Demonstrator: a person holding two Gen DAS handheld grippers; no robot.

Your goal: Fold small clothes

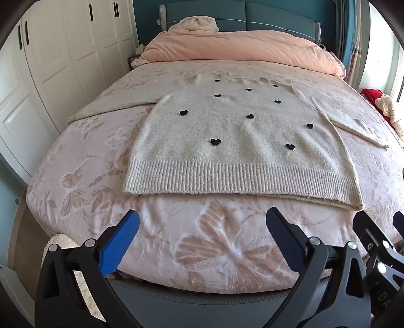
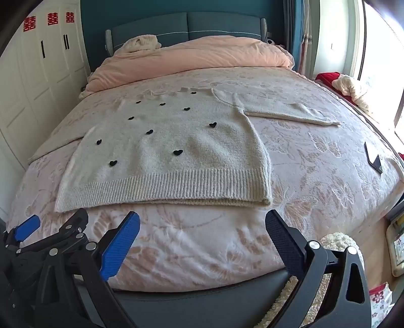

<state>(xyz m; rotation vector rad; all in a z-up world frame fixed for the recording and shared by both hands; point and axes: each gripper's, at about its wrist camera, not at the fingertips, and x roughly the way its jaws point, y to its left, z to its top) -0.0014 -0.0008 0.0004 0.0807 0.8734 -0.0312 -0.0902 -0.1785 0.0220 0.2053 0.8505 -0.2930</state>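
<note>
Home bedroom, lived-in. The bed [image 2: 315, 176] filled most of both views, w/ a pink butterfly-print spread, a rolled peach duvet [image 2: 192, 55] at the far end and a padded teal headboard [image 2: 186, 22] vs a teal wall. White built-in wardrobes [image 1: 63, 58] ran along one side; red double-happiness cutouts [image 2: 51, 19] were stuck on the doors. Bright window [image 2: 378, 50] on the opp. side, red cushion [image 2: 327, 77] below it.

One cream sweater [image 1: 237, 136] lies on one bed [image 1: 101, 141], bearing ten black hearts [image 1: 216, 141]. One pink duvet [image 1: 237, 48], two tools: left tool [image 1: 202, 232], right tool [image 2: 202, 232].
</note>
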